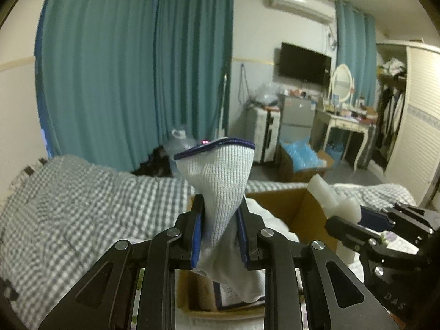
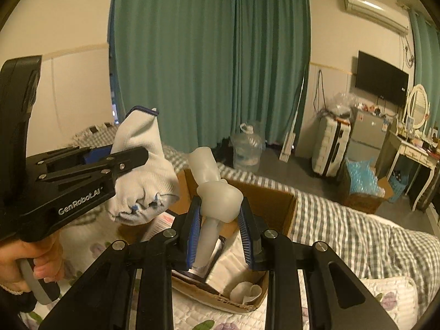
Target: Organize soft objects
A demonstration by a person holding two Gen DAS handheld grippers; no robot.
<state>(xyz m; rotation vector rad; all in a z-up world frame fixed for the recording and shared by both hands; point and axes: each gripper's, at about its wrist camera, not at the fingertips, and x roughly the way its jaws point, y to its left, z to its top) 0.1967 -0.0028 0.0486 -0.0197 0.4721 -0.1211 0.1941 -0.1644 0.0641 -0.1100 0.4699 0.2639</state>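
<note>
Left wrist: sock (image 1: 217, 181) inside hand-held gripper (image 1: 220, 220) (clamped)

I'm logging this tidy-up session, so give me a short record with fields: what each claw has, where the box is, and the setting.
left claw: shut on white knit glove, blue-edged cuff up
right claw: shut on knotted translucent glove
cardboard box: open, on the bed below both claws, some white items inside
bed cover: grey-and-white check
backdrop: teal curtains

Cardboard box (image 2: 277, 200) floor mostly hidden behind the tongs (image 2: 220, 236).
</note>
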